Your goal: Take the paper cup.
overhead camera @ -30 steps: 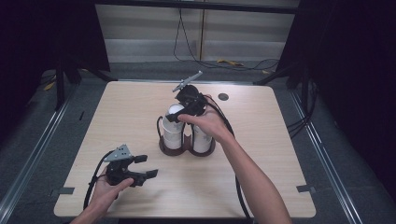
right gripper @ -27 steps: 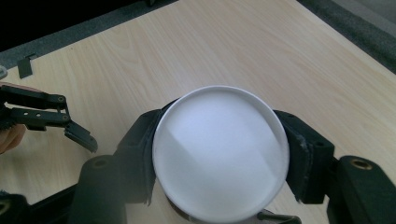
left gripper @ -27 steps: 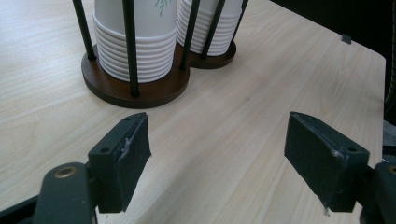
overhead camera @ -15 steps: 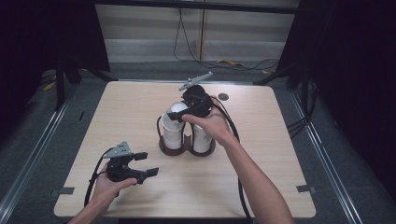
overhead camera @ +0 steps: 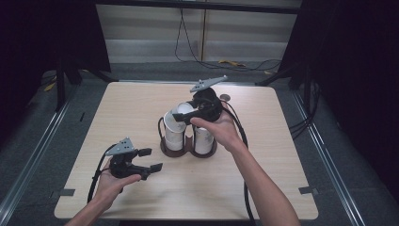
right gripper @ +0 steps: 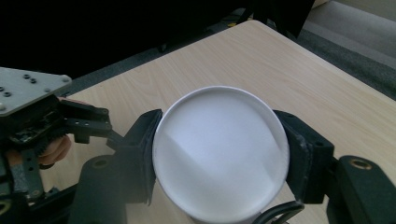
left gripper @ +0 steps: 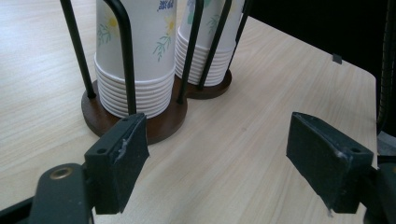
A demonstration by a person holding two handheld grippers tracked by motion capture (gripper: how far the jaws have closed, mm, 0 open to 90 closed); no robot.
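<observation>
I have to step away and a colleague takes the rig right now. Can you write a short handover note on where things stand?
Right tongs: shut on a white paper cup, tilted above the left stack in the cup holder.
Left tongs: open, holding nothing, low over the table near its front left, facing the holder.
Both cup stacks sit in the wire holder mid-table.
Done: one cup gripped, at the top of the left stack.
Left: probably lifting it clear and setting it down; whether it is fully free of the stack is unclear.

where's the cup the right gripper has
In the high view the paper cup sits mid-table, clamped by the right gripper just above the left stack in the holder.
</observation>
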